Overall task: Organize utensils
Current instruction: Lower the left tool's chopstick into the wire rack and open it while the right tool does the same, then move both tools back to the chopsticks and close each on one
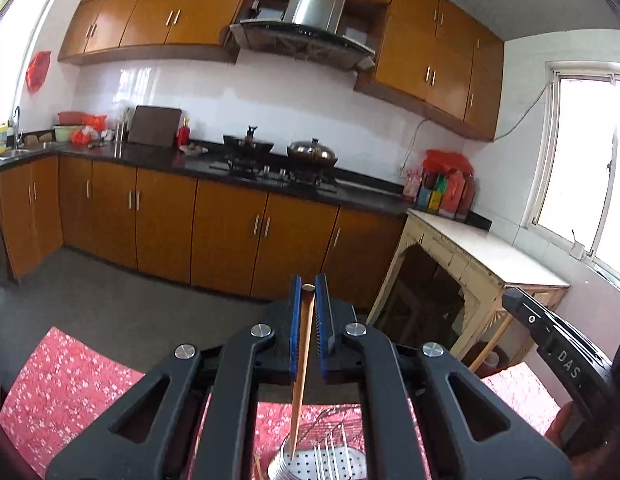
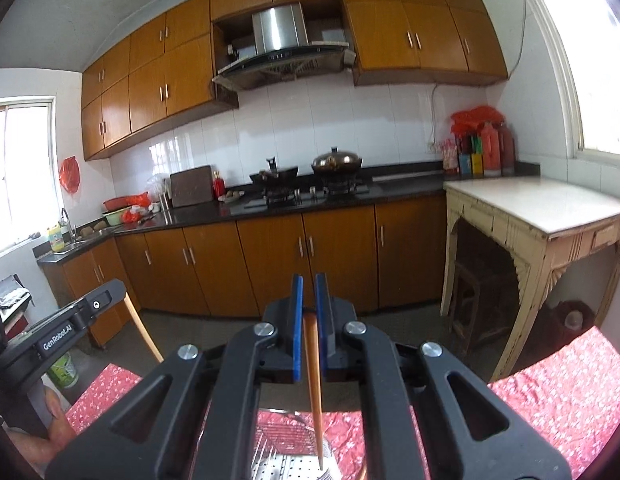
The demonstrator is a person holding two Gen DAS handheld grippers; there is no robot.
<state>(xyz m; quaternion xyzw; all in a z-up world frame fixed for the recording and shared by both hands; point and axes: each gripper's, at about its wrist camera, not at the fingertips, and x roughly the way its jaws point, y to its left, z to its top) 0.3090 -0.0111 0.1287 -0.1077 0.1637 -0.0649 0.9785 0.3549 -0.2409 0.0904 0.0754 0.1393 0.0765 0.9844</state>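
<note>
Step in hand: insertion. Left gripper (image 1: 309,292) and right gripper (image 2: 308,296) each clench one chopstick (image 1: 302,364) (image 2: 313,384), tips over the holder (image 1: 310,466). Next: lower, then release.

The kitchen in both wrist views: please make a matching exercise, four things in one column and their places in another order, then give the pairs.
Things:
1. chopstick
2. lidded wok
3. red sauce bottles
4. perforated metal holder

Places:
A. on the stove
B. on the red floral cloth, under the tool
C. in the counter corner by the window
D. clamped in the left tool

Pairs: 1-D, 2-A, 3-C, 4-B
</note>
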